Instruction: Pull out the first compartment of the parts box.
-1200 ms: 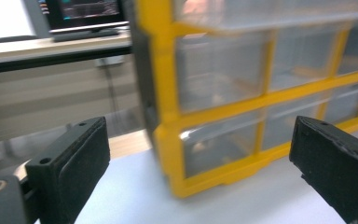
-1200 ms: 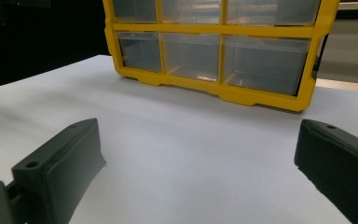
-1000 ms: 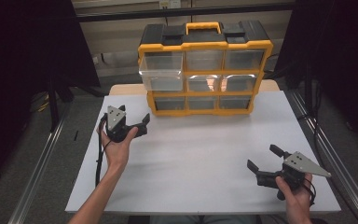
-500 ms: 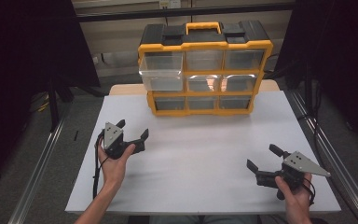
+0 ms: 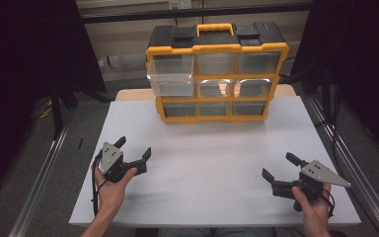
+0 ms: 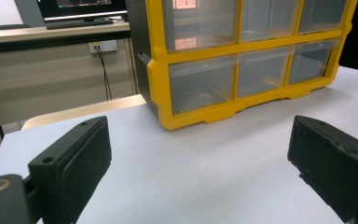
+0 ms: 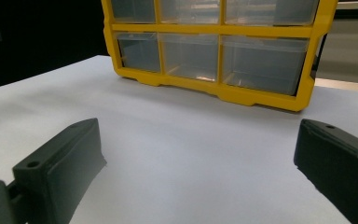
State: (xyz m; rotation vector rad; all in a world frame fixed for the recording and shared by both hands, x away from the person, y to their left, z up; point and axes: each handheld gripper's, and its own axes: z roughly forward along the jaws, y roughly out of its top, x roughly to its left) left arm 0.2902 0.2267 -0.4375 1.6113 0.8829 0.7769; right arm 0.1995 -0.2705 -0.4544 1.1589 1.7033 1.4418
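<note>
Moved since earlier frame: left tool (image 5: pixel 133 149), drawn back from organizer toward 7 o'clock edge. White surface (image 5: pixel 217 163). Yellow drawer organizer (image 5: pixel 217 74) at 12 o'clock, upper-left drawer (image 5: pixel 171 76) pulled out. Left tool released, empty. Right tool (image 5: pixel 280 167) at 5 o'clock, released, empty.

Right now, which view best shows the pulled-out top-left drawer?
High view: the open drawer juts forward from the yellow organizer, seen whole. Left gripper view catches a cropped part of that corner; right gripper view shows mostly the lower rows.
</note>
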